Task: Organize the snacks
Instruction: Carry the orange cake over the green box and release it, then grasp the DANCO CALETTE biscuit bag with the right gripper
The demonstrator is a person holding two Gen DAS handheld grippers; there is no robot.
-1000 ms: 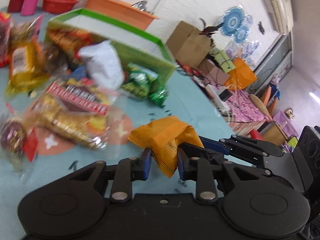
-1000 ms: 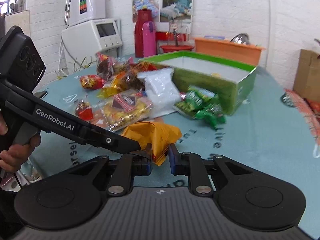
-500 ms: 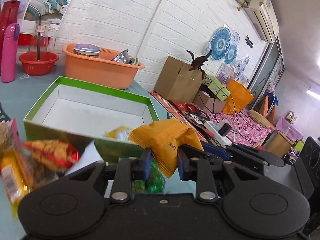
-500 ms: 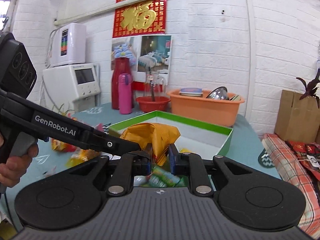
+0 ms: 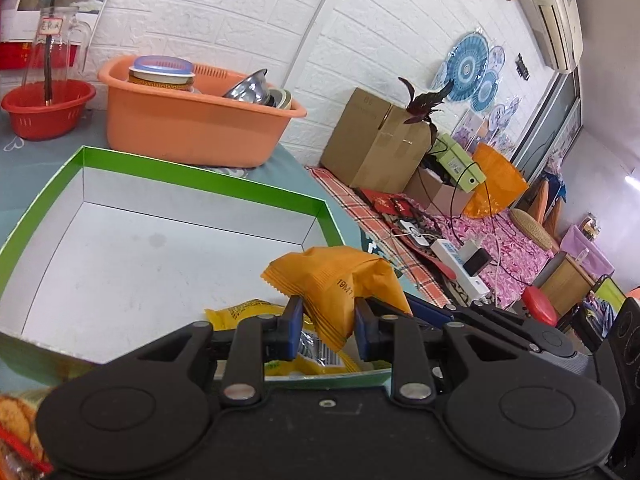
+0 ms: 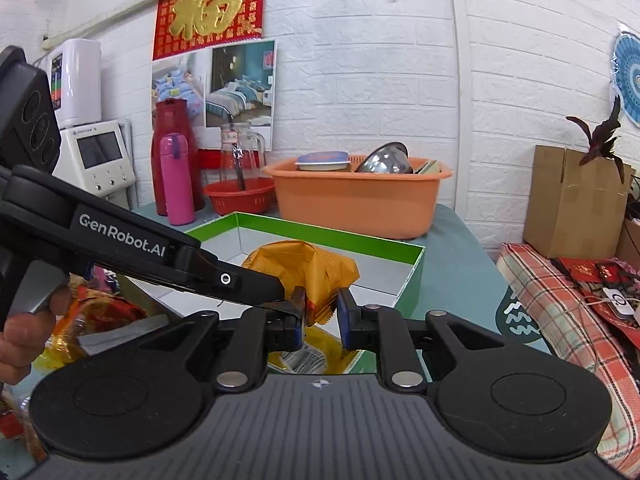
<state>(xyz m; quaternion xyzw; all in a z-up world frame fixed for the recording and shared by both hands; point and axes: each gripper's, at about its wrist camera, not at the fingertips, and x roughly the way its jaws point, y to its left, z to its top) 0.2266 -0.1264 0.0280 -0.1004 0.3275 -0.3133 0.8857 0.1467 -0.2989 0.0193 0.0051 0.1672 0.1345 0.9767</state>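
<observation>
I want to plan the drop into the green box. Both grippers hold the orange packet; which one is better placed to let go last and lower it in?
Probably the left gripper: it clamps the orange packet directly over the green box floor. The right gripper pinches only one crimped end.

Hidden, cropped and blurred parts around the green box

The yellow packet in the green box is mostly covered by the left gripper (only its top edge and a barcode strip show). The box's near wall is blurred. Snacks at the lower left are cut off and unreadable. In the right wrist view, the hand runs off the frame's edge.
</observation>
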